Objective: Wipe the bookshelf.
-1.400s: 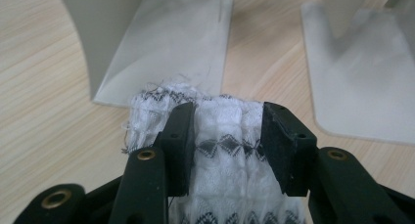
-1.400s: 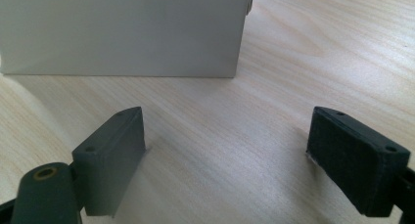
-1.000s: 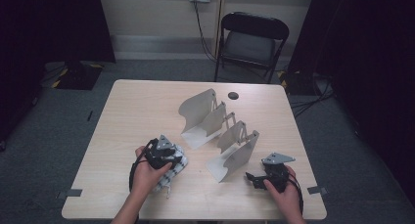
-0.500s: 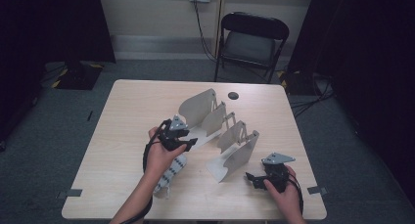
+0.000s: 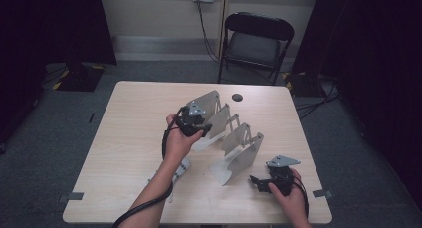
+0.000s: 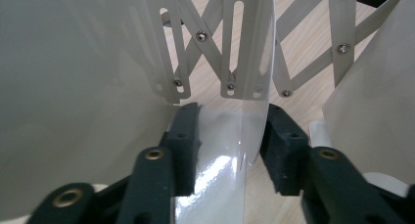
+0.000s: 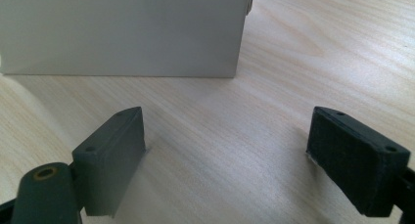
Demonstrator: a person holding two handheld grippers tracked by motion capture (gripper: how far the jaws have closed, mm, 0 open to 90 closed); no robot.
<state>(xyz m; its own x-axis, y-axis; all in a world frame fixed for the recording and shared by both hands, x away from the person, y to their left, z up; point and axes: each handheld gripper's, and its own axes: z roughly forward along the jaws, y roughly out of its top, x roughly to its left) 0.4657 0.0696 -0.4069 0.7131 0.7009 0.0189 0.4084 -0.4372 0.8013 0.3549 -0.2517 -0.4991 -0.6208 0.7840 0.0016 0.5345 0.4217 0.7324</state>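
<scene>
A grey metal accordion rack (image 5: 239, 148) stands in the middle of the table, its several upright plates joined by scissor links (image 6: 230, 62). My left gripper (image 5: 203, 131) is raised at the rack's far end. One thin glossy plate (image 6: 225, 160) stands between its jaws (image 6: 230, 136). The jaws have just been closing, and I see no firm press of the pads on the plate. My right gripper (image 5: 255, 182) rests on the table at the front right, open, with bare wood between its pads (image 7: 227, 136). It faces the rack's nearest plate (image 7: 122, 33).
A small black round thing (image 5: 237, 96) lies on the table behind the rack. A white striped item (image 5: 181, 168) lies beside my left forearm. A black folding chair (image 5: 256, 39) stands beyond the table's far edge (image 5: 199, 82).
My left hand has lifted from the front left of the table and moved right and away to the rack, uncovering the white striped item. The right hand has stayed still.
</scene>
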